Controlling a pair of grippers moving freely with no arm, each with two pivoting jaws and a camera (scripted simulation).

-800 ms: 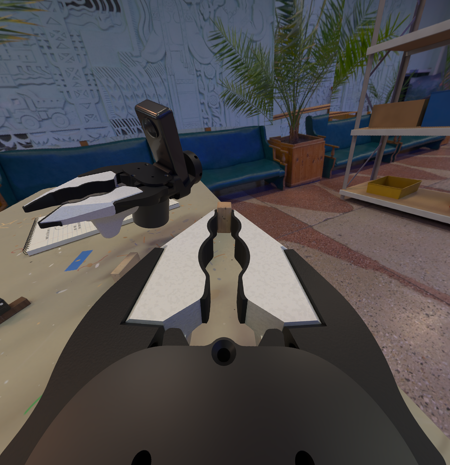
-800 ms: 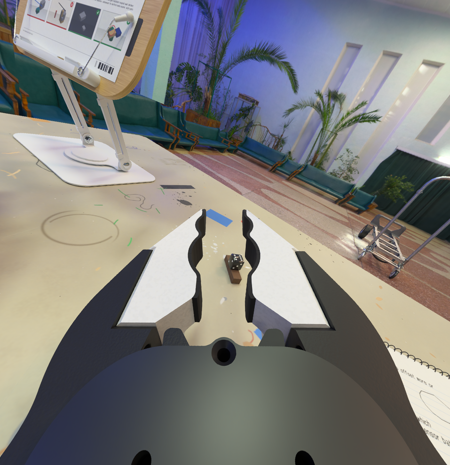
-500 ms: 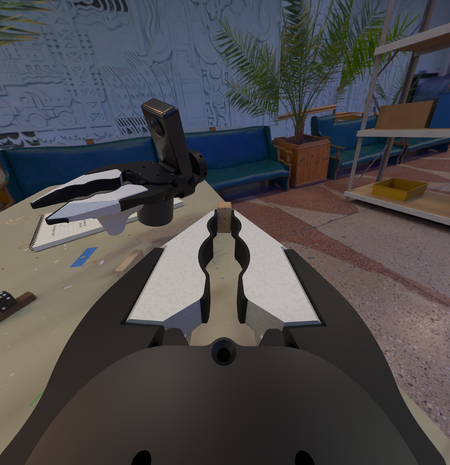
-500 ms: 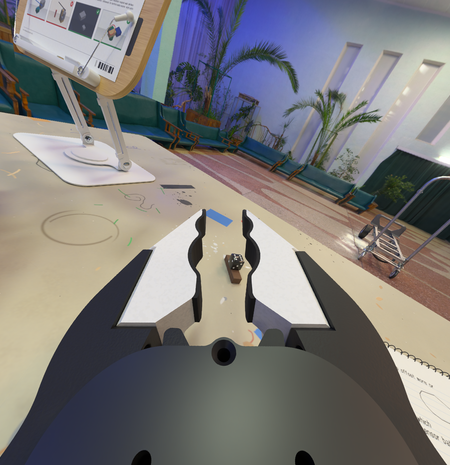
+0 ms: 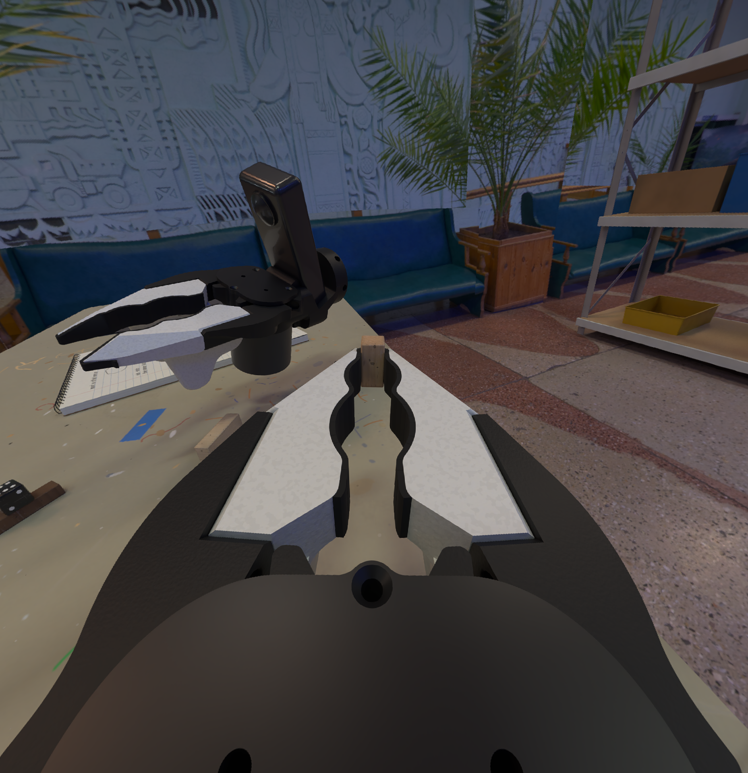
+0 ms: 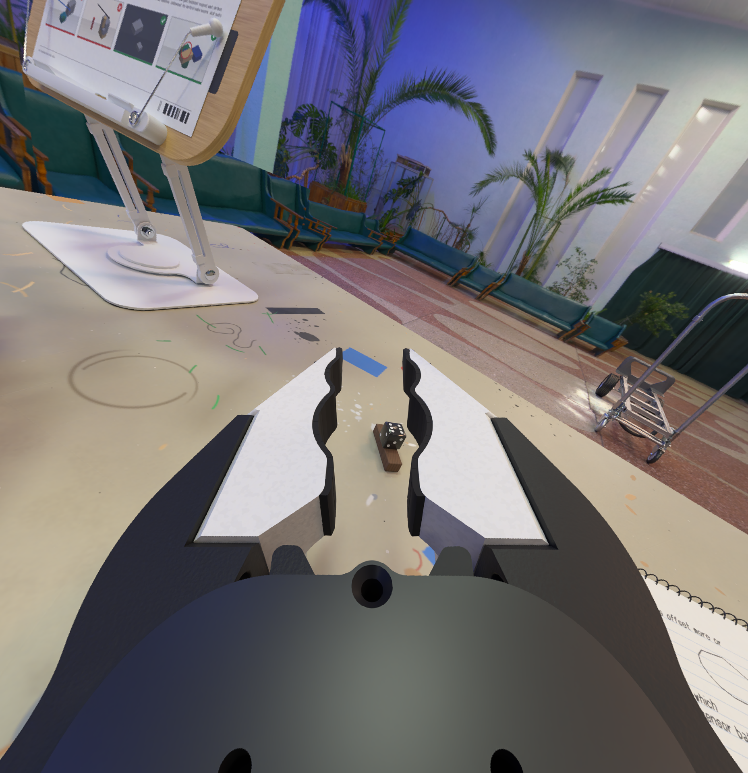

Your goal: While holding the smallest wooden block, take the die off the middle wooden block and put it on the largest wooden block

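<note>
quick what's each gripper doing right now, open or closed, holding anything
Left gripper: shut on the small pale wooden block.
Right gripper: open, empty, above the black die on its dark brown wooden block.

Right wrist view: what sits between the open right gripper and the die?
Nothing solid. In the right wrist view, only bare, paint-flecked table lies between the right gripper and the die, which sits on the dark wooden block.

The left hand-held gripper (image 5: 372, 363) has its two fingers squeezed in near the tips, pinching something small between them. The right hand-held gripper (image 6: 372, 355) hangs in the air, tipped down a little, with its two fingers held apart and nothing between them.
</note>
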